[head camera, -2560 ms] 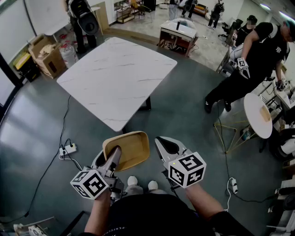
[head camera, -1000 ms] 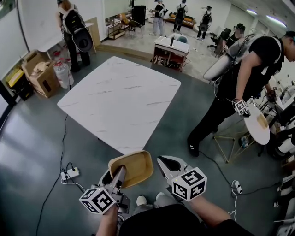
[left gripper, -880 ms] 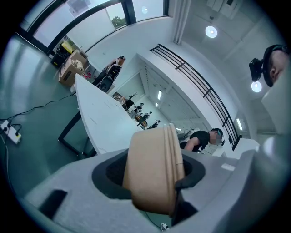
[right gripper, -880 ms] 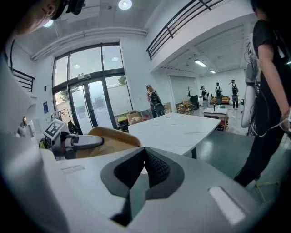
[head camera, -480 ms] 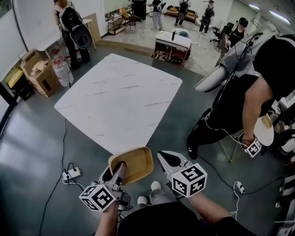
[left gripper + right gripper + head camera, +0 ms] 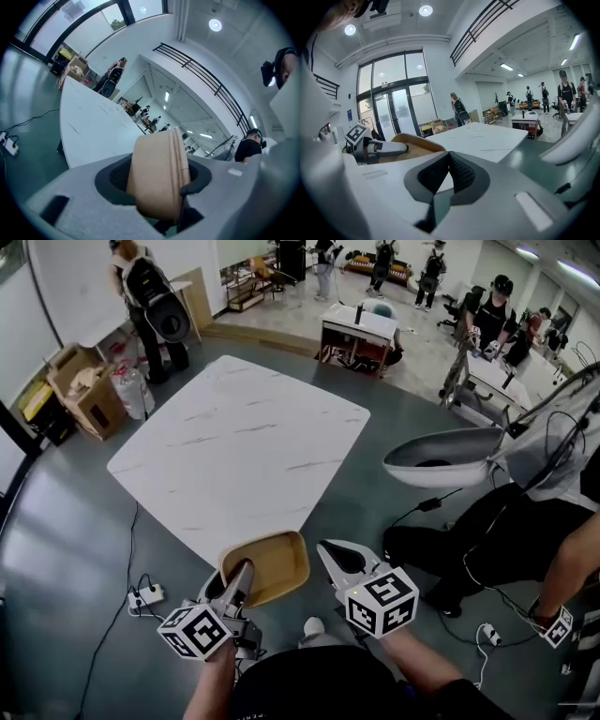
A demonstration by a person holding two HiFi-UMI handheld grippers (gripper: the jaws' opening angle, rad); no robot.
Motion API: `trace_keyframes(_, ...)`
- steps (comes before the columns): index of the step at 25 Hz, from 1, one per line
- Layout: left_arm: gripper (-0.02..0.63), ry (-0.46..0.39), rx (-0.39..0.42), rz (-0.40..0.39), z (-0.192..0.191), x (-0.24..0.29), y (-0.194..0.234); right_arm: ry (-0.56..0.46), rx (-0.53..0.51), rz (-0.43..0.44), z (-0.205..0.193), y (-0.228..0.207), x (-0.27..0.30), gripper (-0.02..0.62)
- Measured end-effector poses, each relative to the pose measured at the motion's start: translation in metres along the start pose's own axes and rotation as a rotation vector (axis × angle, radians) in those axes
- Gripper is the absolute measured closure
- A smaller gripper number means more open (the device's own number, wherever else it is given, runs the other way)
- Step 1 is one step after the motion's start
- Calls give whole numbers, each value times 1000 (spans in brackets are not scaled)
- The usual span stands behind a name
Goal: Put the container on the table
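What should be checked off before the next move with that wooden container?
1. Left gripper jaws clamp the container rim: ok.
2. Right gripper free, jaws together: ok.
3. Bare room on the table: ok.
4. Container above the table, not just at its near corner: not ok.
5. Power strip on the floor lies off to the left: ok.
6. Person bending close at right, out of the way: cannot tell.
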State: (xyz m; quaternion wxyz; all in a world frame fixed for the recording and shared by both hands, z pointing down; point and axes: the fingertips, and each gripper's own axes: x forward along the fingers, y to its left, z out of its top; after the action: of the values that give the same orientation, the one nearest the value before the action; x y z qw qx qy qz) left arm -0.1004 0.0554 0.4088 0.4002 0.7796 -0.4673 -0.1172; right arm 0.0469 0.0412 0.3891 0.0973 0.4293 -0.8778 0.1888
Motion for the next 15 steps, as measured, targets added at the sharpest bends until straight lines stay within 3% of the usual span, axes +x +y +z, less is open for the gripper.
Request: trace_keyframes(15,394,-33,11,27,19,47,11,-5,3,30,14,-32,34,595)
